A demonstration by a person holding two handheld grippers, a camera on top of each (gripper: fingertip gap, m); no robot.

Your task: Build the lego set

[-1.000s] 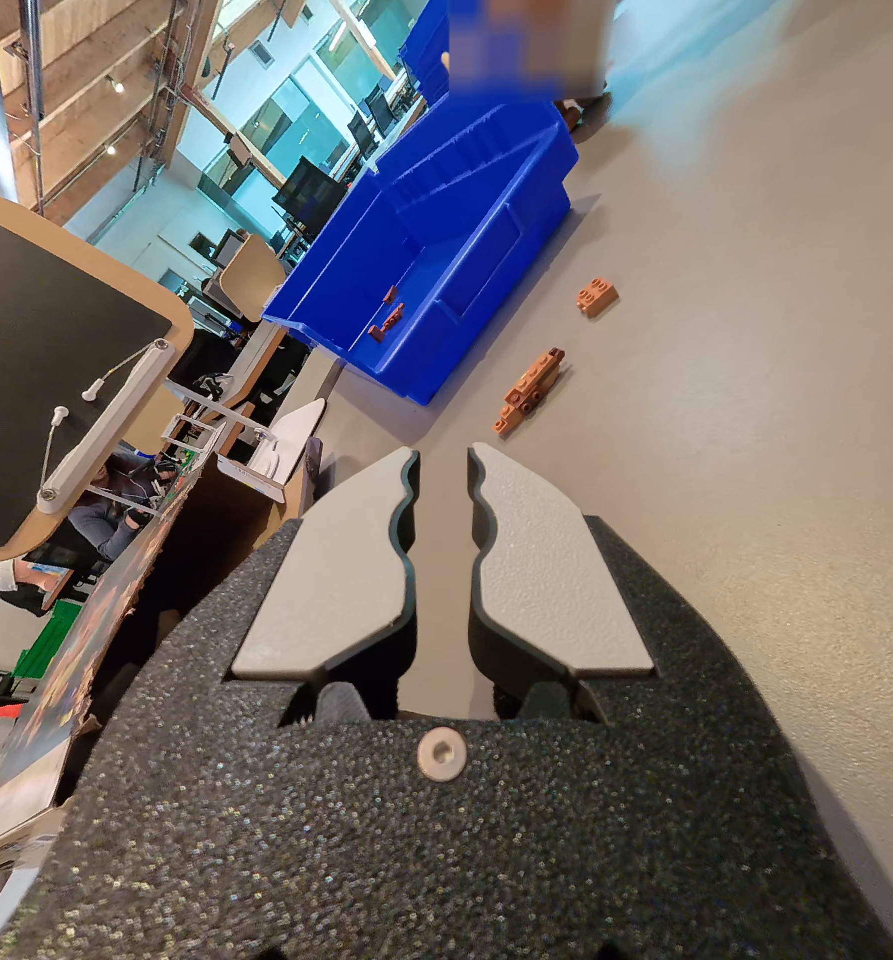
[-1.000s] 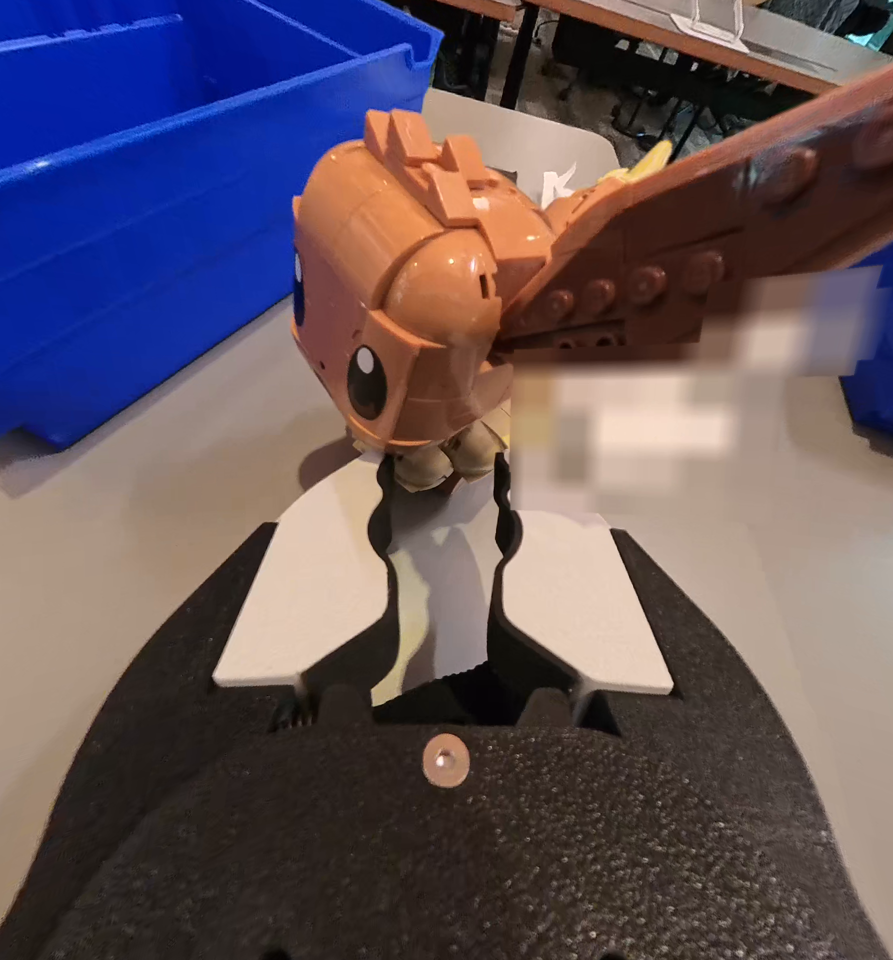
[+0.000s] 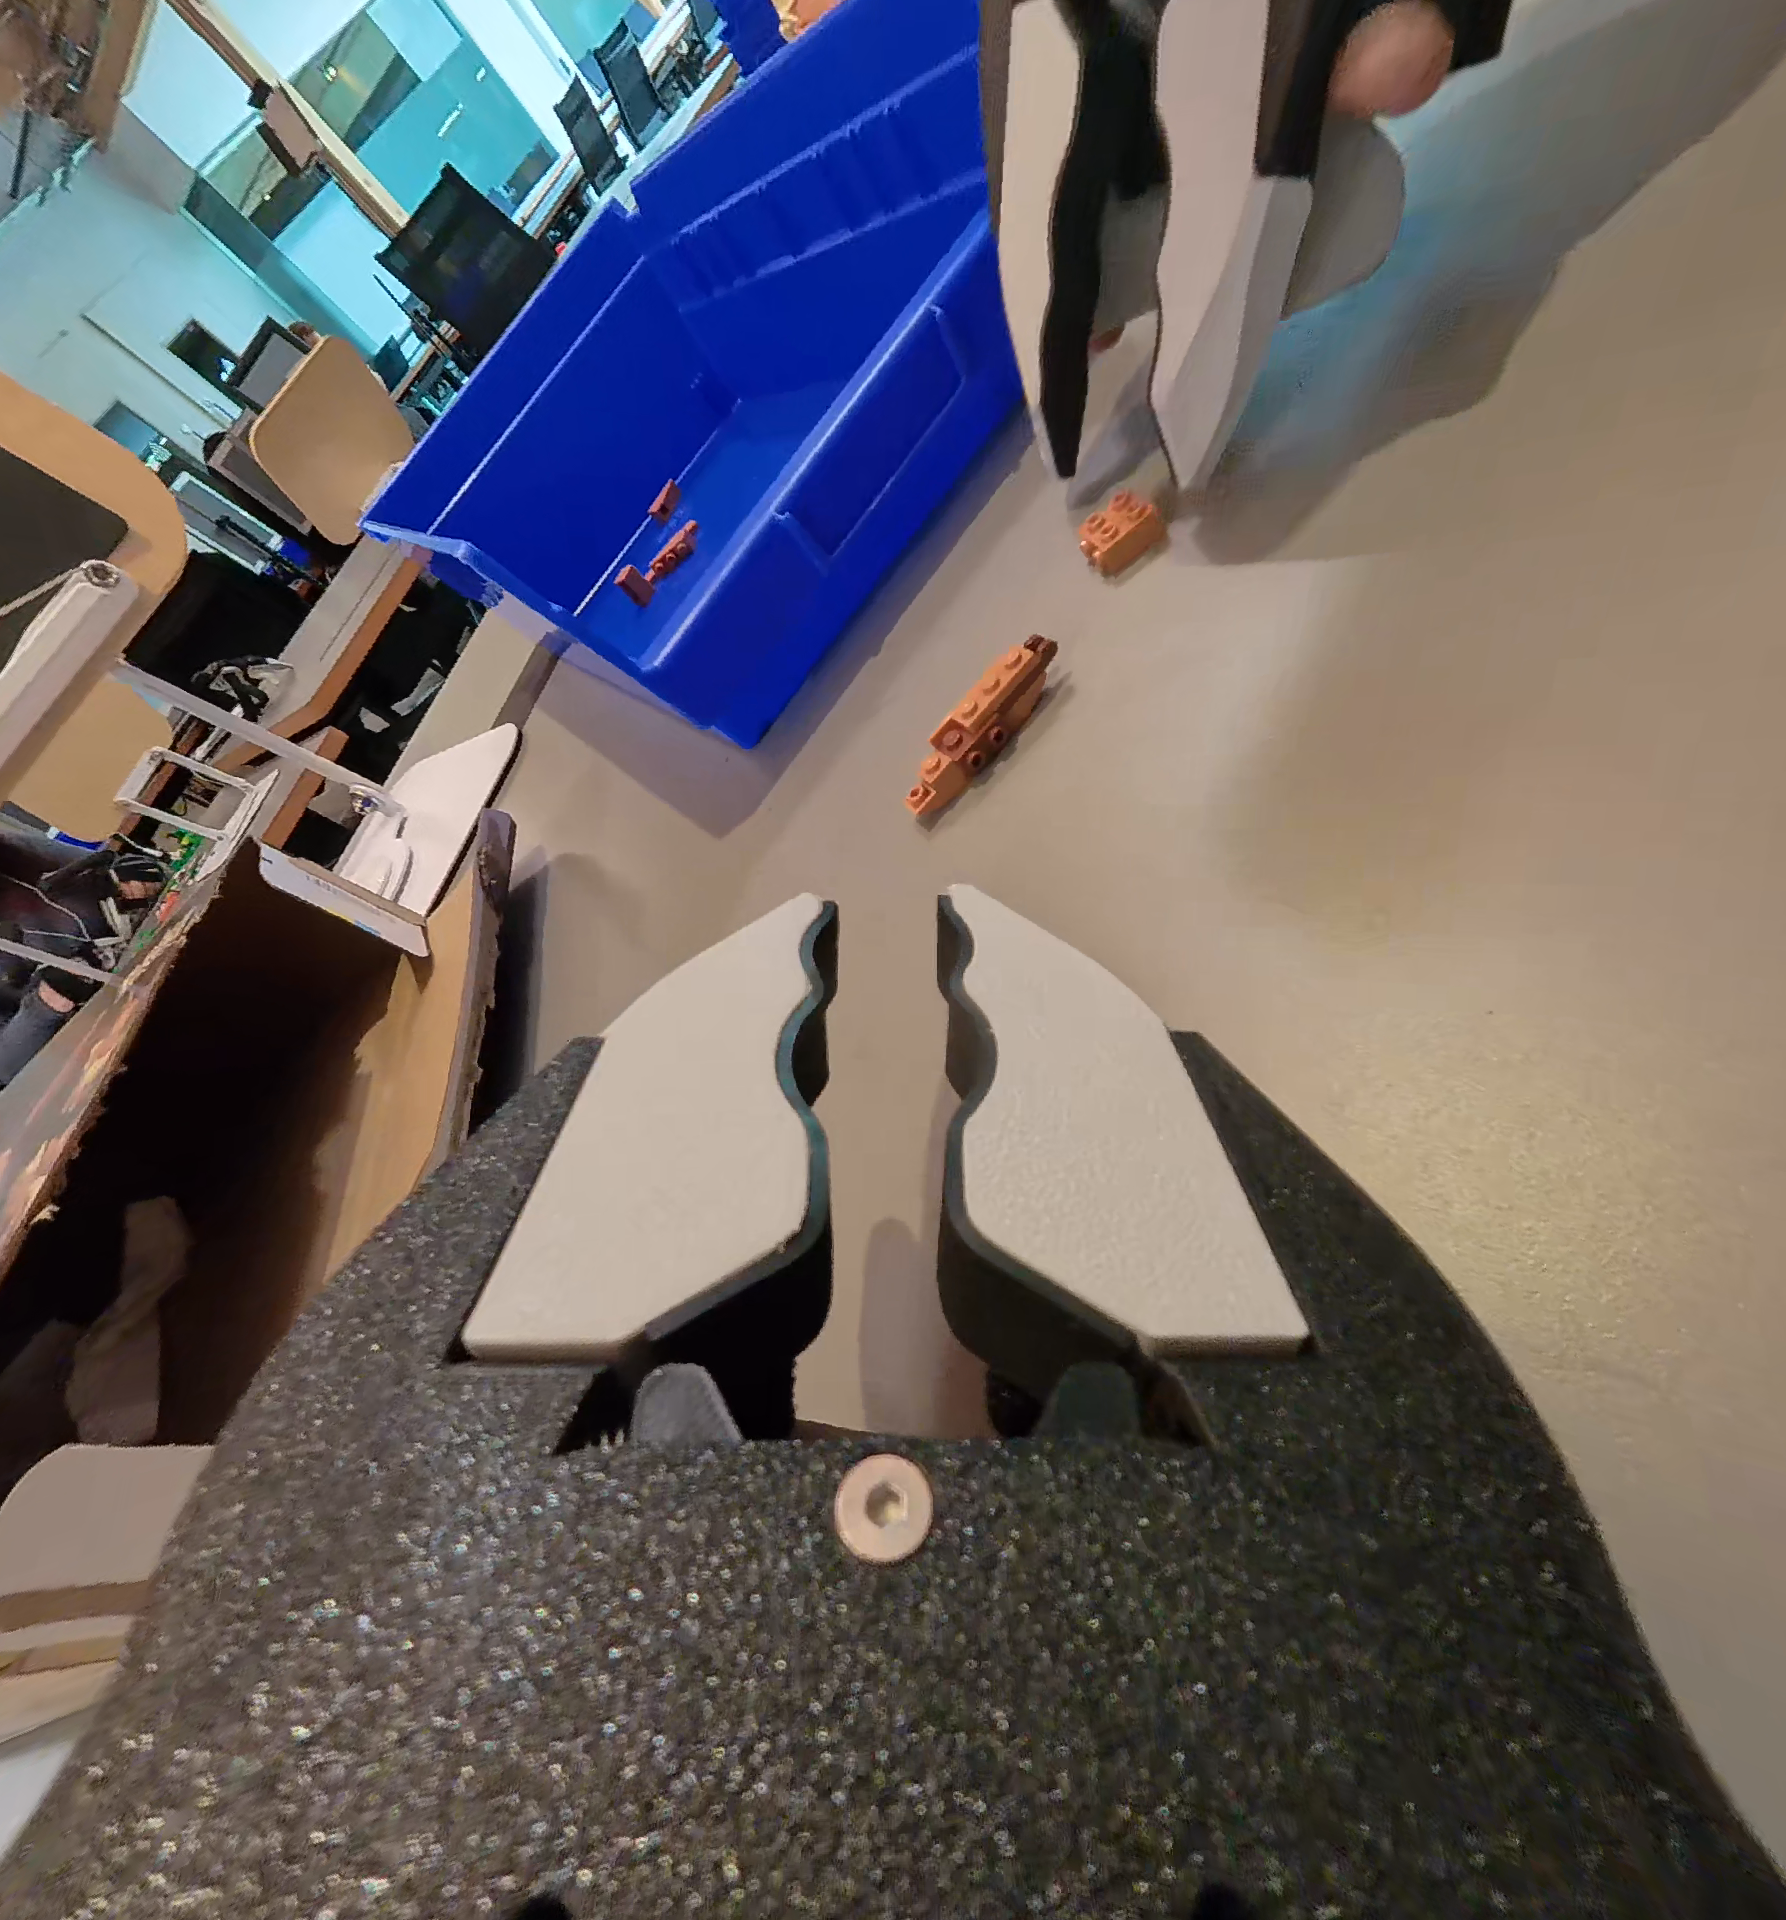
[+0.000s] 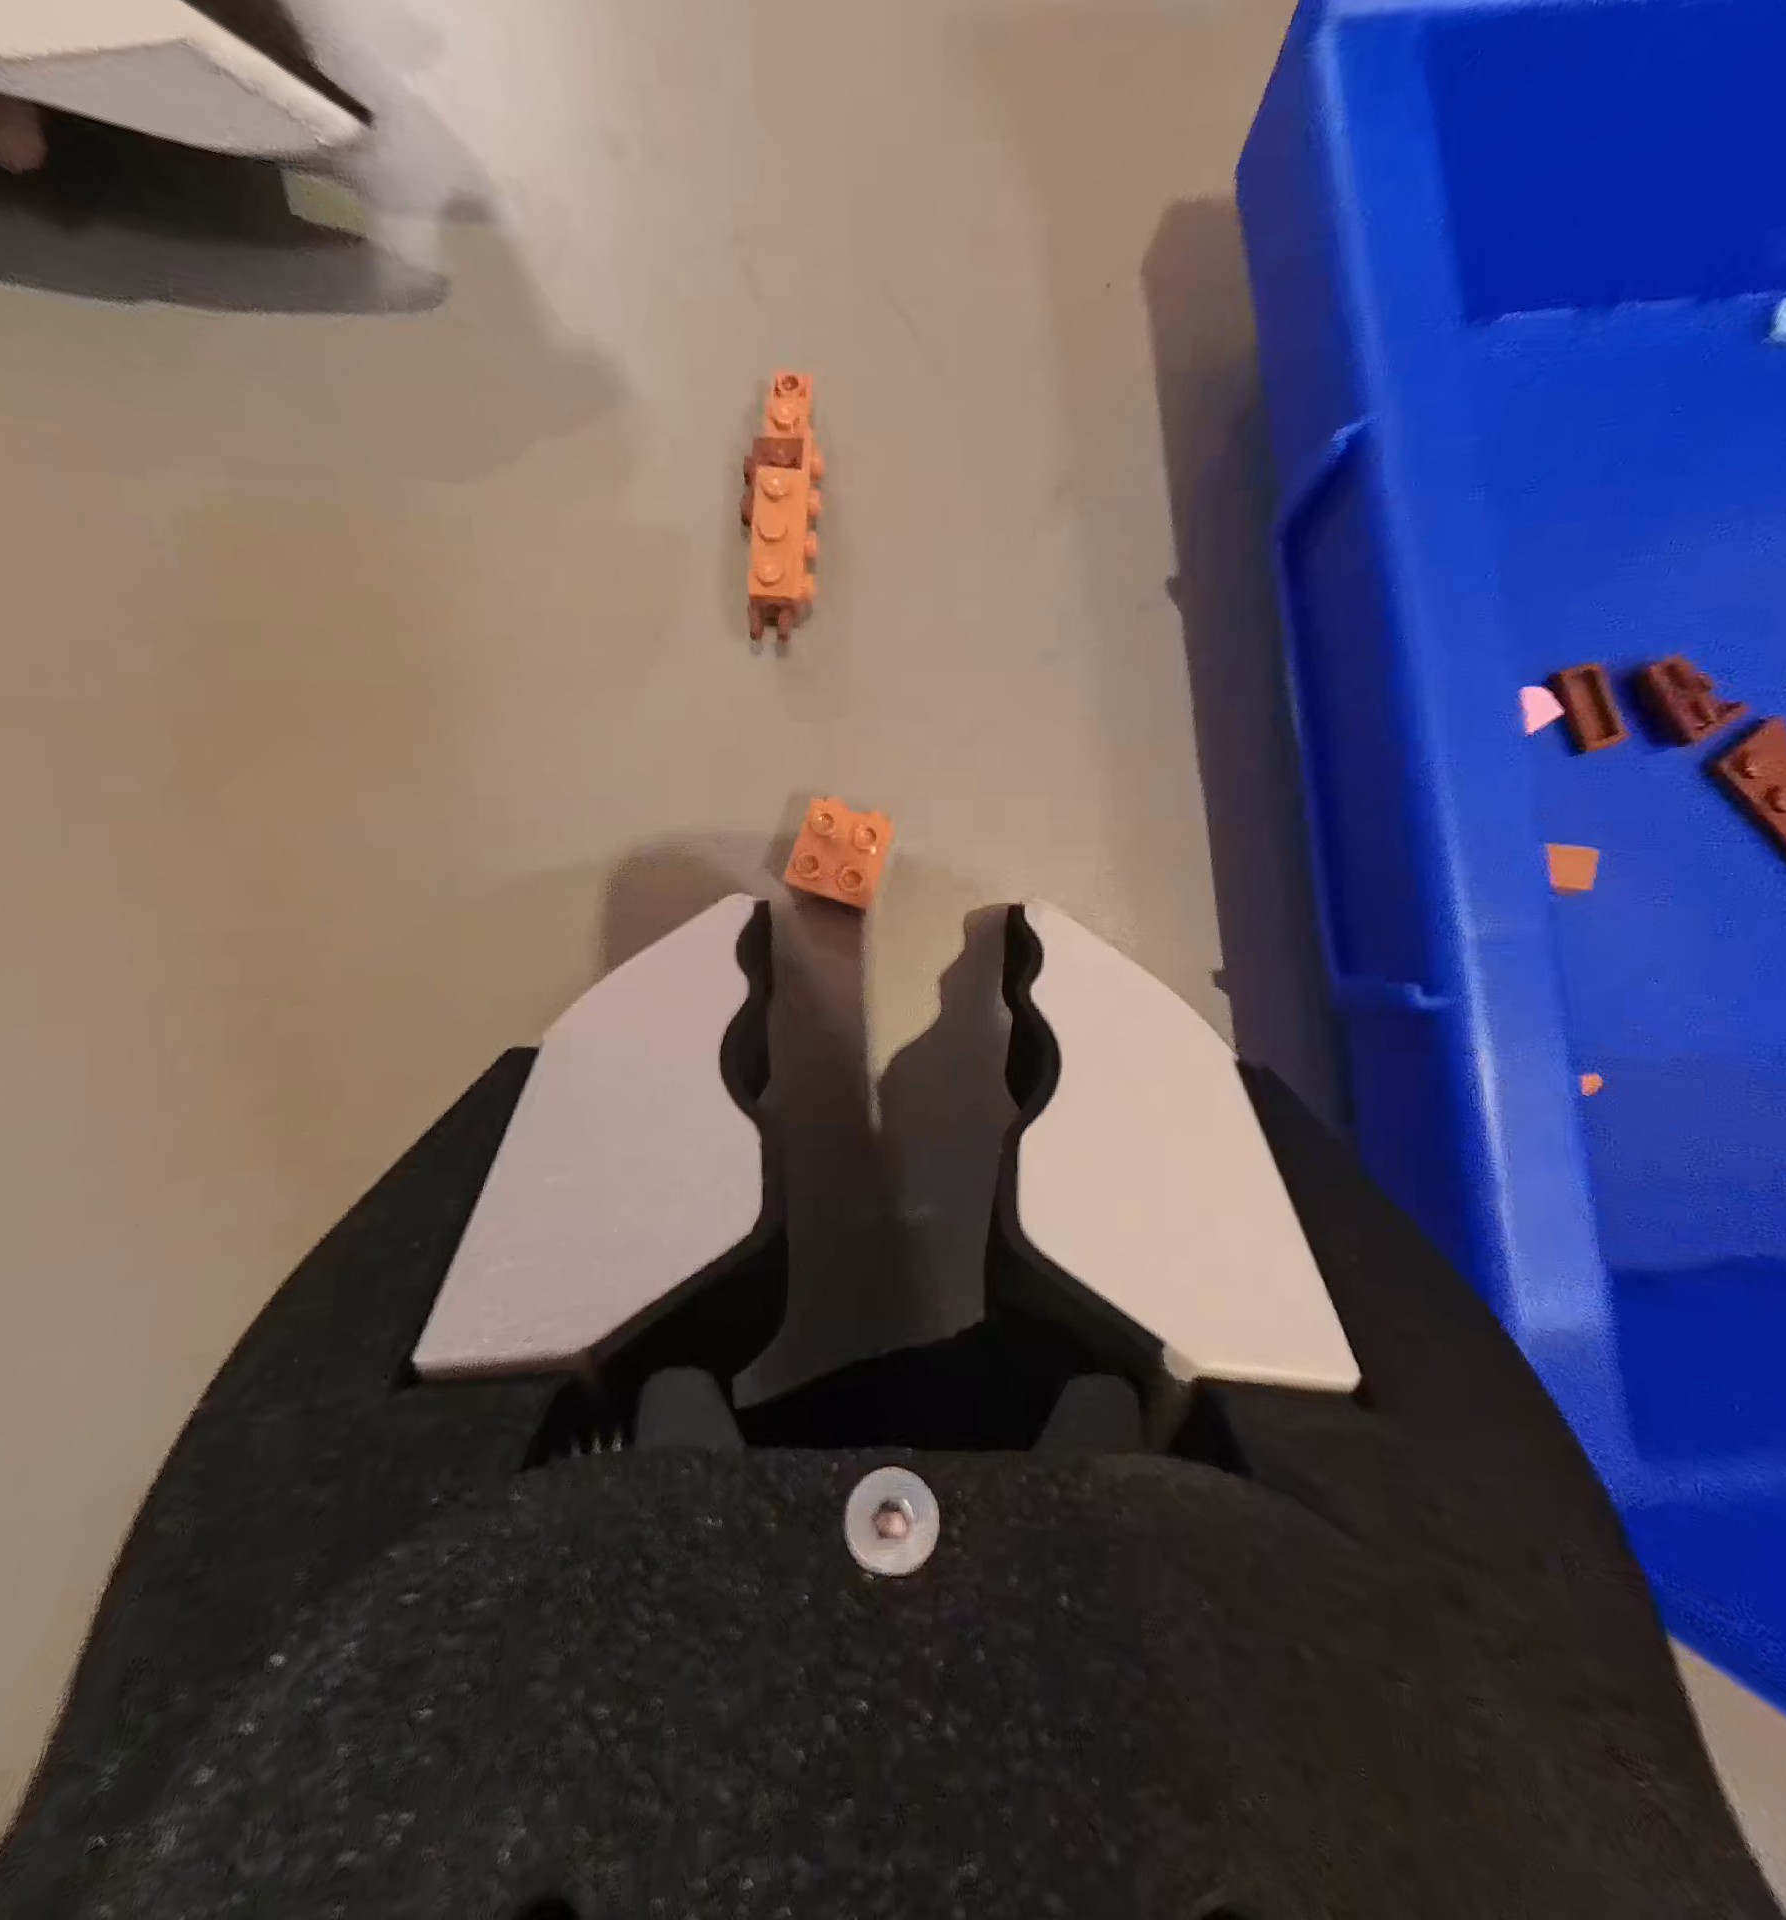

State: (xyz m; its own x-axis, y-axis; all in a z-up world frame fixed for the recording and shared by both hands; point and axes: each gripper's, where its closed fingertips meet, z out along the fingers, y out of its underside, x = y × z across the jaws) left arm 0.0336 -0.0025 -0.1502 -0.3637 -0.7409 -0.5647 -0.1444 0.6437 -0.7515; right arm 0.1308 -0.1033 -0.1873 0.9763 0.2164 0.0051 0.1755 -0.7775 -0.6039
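My right gripper (image 4: 884,914) is open and empty, pointing down at the grey table (image 4: 349,727). A small orange four-stud brick (image 4: 837,857) lies on the table just ahead of its fingertips, untouched. A long orange-and-brown brick assembly (image 4: 783,509) lies farther on. In the left wrist view the right gripper (image 3: 1123,473) hangs just above the small brick (image 3: 1123,530), with the long assembly (image 3: 982,722) nearer. My left gripper (image 3: 887,914) is open and empty, low over the bare table short of the assembly.
A blue bin (image 3: 764,436) stands beside the bricks, and in the right wrist view the bin (image 4: 1440,623) holds several brown pieces (image 4: 1699,748). A cardboard box (image 3: 245,1091) sits at the table's left edge. The left gripper (image 4: 141,83) shows at top left. The grippers' ends are close to 15 cm from one another.
The right gripper has left the brown brick-built figure, which is out of view, and now points down over the small orange brick with wider jaws. The left gripper has barely moved.
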